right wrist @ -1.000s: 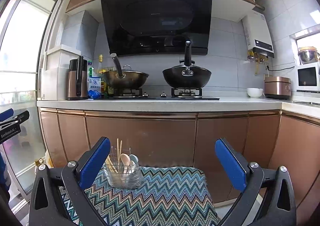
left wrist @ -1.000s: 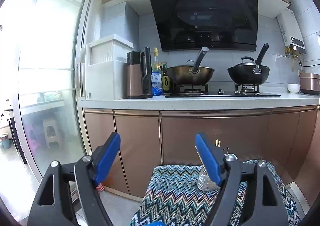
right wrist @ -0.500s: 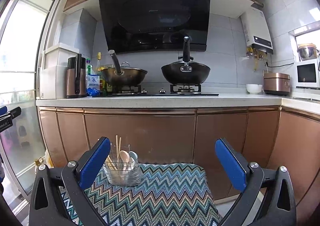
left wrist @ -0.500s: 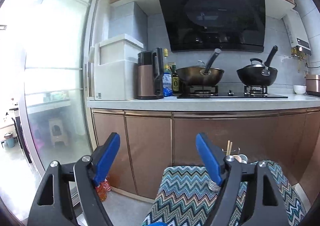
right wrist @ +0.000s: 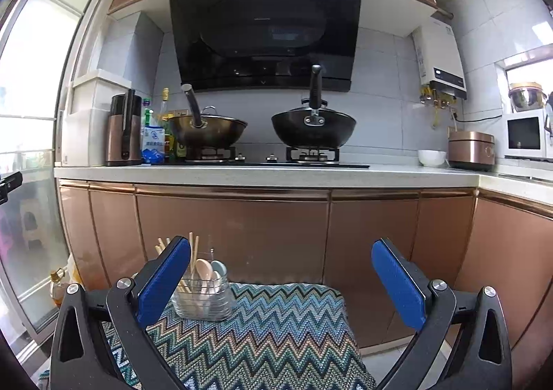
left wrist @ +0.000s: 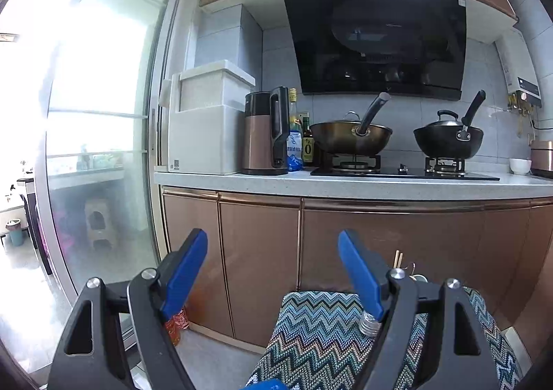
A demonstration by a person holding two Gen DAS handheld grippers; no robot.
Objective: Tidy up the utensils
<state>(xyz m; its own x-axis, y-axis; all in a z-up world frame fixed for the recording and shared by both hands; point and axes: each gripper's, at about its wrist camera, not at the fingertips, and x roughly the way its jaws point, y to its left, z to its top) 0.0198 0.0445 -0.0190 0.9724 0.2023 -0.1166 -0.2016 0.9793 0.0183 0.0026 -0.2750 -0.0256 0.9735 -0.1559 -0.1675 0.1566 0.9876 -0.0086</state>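
Observation:
A clear wire-and-glass utensil holder [right wrist: 204,298] stands on the zigzag-patterned cloth [right wrist: 262,331], holding chopsticks and several spoons [right wrist: 207,274]. My right gripper [right wrist: 281,281] is open and empty, with its left finger just in front of the holder. In the left wrist view the holder [left wrist: 371,321] is mostly hidden behind my right-hand finger; only its base, chopstick tips [left wrist: 398,258] and rim show. My left gripper [left wrist: 273,272] is open and empty, held over the cloth's [left wrist: 321,338] left edge.
Copper cabinet doors [right wrist: 235,234] rise right behind the cloth. On the counter [right wrist: 276,176] above sit two woks [right wrist: 312,129] on a hob, a kettle [right wrist: 122,129], bottles, a bowl [right wrist: 431,158] and a rice cooker. A glass sliding door [left wrist: 96,148] is at the left.
The left gripper has drifted left, so the holder slid behind its right finger. The right gripper moved closer to the holder. Both stayed open.

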